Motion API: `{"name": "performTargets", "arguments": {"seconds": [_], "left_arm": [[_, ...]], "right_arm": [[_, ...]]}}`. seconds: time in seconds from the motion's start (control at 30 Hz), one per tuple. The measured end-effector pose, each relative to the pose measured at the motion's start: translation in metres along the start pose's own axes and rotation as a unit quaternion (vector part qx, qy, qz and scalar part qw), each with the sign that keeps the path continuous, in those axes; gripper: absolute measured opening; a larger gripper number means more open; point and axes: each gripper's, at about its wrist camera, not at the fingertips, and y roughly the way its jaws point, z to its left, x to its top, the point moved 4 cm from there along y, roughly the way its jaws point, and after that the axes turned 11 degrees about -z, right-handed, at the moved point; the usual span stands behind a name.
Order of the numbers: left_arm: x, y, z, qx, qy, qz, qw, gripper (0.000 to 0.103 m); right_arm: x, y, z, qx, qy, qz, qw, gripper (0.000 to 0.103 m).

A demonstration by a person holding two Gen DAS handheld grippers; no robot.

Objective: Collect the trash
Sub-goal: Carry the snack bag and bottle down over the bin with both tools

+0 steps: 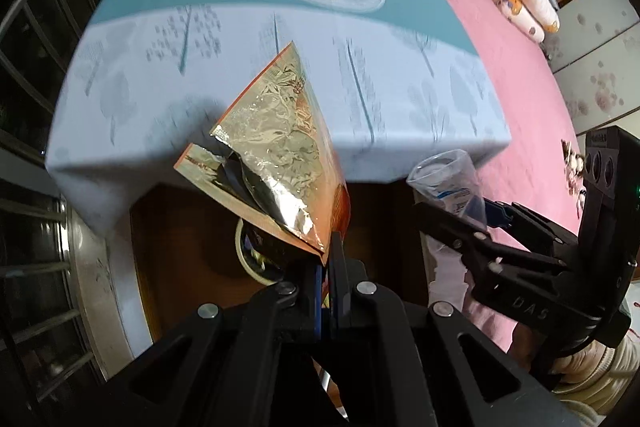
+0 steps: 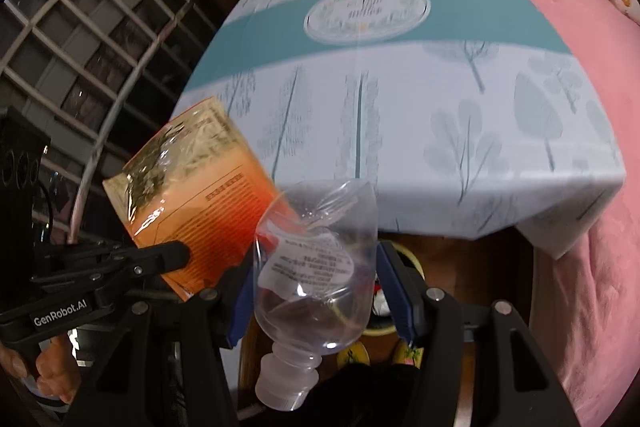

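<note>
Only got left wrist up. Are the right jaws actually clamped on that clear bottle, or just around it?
Observer: On right wrist, the bottle sits crumpled between both blue pads of the right gripper, lifted clear of the table. It looks gripped.
Operator: Cap on?
Observer: Yes, a pale cap is on. The neck points back toward the camera.
Operator: What does the far side of the bag look like? I only see foil.
Observer: The bag is orange on that side, with blocks of small print.
</note>
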Motion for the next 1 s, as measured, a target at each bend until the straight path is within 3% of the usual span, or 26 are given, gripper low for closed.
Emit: {"name": "performTargets", "arguments": {"seconds": [0.3, 0.77, 1.0], "left_arm": [[-0.055, 0.072, -0.008, 0.008, -0.010, 0.065, 0.9978, 0.000], [-0.111, 0.238, 0.027, 0.021, 0.002, 0.134, 0.9908, 0.001], [-0.134, 0.308, 0.046, 0.027, 0.035, 0.154, 0.9871, 0.001]], "right_arm": [[-0.059, 0.049, -0.043, -0.008, 0.002, 0.057, 0.998, 0.056], [-0.132, 0.187, -0.113, -0.022, 0.035, 0.090, 0.995, 0.057], [-0.169, 0.241, -0.139, -0.030, 0.062, 0.100, 0.993, 0.057]]}}
